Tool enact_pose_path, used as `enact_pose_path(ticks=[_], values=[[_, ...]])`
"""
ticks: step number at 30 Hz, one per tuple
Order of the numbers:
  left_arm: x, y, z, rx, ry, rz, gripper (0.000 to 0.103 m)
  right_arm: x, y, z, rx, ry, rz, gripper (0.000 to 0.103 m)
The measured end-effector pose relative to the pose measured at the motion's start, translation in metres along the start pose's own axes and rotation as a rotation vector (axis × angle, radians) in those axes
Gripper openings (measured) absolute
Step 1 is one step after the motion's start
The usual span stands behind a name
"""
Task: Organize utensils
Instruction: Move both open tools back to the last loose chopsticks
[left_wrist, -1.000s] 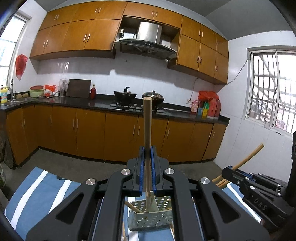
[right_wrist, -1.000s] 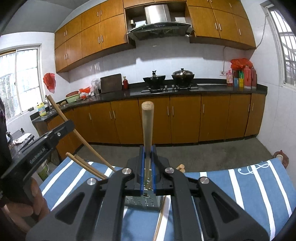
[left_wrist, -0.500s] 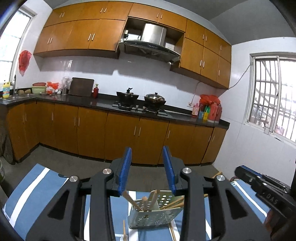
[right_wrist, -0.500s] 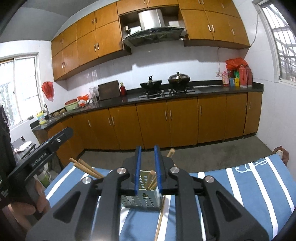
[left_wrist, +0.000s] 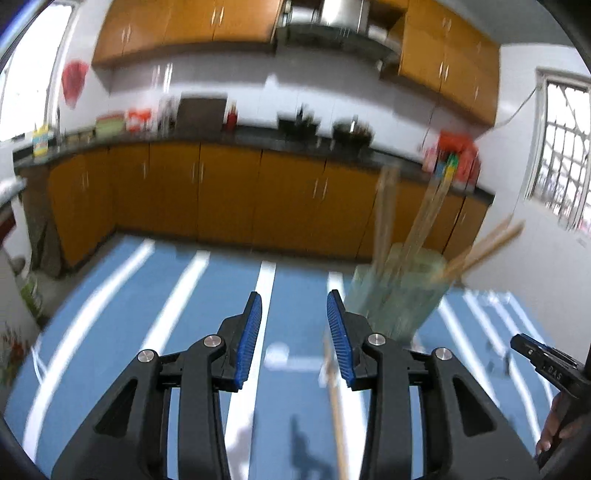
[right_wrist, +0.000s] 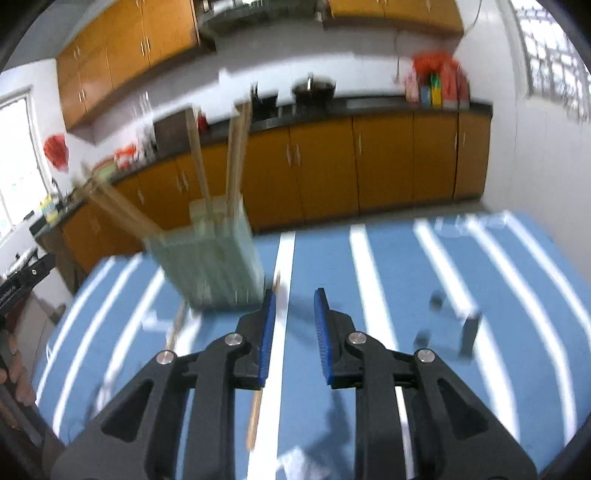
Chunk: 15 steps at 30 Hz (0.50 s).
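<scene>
Over striped blue cloth (left_wrist: 295, 295), left hand-held gripper (left_wrist: 294, 334) and right hand-held gripper (right_wrist: 294, 325) both agape, empty.

Both cameras ride just behind their own black, blue-padded fingers (left_wrist: 341, 332), close above the blue, white-striped desk (left_wrist: 295, 295), tilted down and looking toward the orange kitchen cabinets (left_wrist: 229, 192) at 12 o'clock. The left view has the pale perforated utensil holder (left_wrist: 397, 295) at 1 o'clock; the right view has the same holder (right_wrist: 214, 262) at 11 o'clock. Both frames are motion-blurred.
</scene>
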<state>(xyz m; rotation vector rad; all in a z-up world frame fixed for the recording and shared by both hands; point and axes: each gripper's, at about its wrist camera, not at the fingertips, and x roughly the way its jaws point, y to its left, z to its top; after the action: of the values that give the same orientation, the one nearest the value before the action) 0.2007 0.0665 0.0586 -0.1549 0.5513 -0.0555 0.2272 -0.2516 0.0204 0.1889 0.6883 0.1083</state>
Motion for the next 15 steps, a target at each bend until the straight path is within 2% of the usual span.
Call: enact_pose_path(ticks=[2, 5, 9, 15], values=[[0.013, 0.005, -0.023, -0.002, 0.077, 0.002, 0.038, 0.018, 0.009, -0.023, -0.014, 0.069, 0.017, 0.022], [0.024, 0.002, -0.047, 0.007, 0.147, -0.010, 0.038, 0.036, 0.025, -0.047, -0.051, 0.136, 0.025, 0.022], [0.029, -0.006, -0.067, 0.025, 0.195, -0.045, 0.038, 0.052, 0.042, -0.065, -0.097, 0.181, 0.009, 0.022], [0.032, -0.020, -0.082, 0.038, 0.232, -0.084, 0.040, 0.069, 0.046, -0.074, -0.109, 0.220, -0.021, 0.022]])
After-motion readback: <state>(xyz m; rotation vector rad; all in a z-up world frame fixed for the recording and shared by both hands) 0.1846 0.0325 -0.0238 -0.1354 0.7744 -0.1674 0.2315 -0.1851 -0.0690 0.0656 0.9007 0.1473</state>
